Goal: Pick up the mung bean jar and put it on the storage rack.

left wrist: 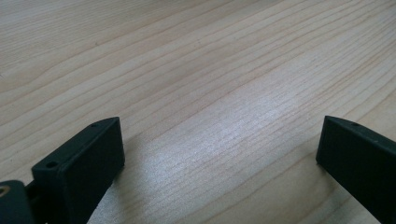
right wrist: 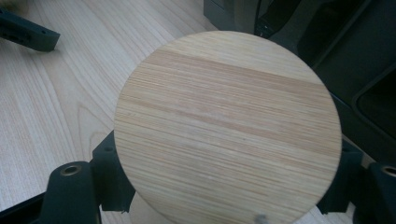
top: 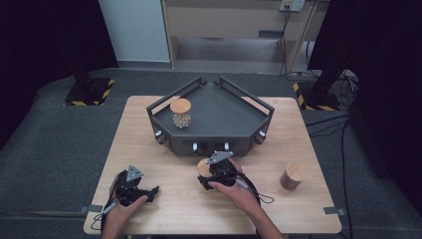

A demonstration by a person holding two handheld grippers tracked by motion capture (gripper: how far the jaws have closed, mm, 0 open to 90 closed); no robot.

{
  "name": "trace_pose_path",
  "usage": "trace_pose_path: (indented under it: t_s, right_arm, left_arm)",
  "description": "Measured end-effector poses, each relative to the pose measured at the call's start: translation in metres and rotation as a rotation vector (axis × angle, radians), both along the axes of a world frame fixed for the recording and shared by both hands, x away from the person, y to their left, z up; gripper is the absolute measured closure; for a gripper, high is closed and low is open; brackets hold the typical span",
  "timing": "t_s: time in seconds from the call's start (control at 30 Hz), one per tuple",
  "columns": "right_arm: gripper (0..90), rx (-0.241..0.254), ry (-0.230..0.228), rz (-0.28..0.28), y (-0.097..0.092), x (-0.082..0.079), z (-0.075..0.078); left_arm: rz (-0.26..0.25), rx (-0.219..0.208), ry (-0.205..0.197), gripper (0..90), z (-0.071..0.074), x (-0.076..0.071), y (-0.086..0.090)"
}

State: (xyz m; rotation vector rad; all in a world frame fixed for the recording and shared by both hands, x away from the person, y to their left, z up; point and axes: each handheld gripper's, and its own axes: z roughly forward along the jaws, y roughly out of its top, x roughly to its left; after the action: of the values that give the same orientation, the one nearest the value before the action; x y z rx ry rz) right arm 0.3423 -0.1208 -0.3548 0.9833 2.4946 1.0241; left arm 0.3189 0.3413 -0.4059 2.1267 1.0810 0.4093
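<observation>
A jar with a round wooden lid stands on the wooden table just in front of the dark tray. My right gripper is shut on this jar. In the right gripper view the lid lies between the two black jaws, which press on the jar's sides below it. My left gripper rests near the table's front left. Its jaws stand wide apart over bare wood with nothing between them.
A second lidded jar holding small pale balls stands on the tray's left part. A third jar with brown contents stands at the table's right. The tray has raised rails on its back sides. Dark floor surrounds the table.
</observation>
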Motion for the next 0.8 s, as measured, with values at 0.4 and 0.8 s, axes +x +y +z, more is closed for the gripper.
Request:
trace_pose_path:
  t_s: [0.4,0.8]
  right_arm:
    - [25.6,0.004,-0.026,-0.004,-0.003,-0.007,0.008]
    - [25.7,-0.007,-0.041,0.035,-0.006,-0.016,0.026]
  left_arm:
    - [0.000,0.000,0.000,0.0,0.000,0.000,0.000]
    - [0.000,0.000,0.000,0.0,0.000,0.000,0.000]
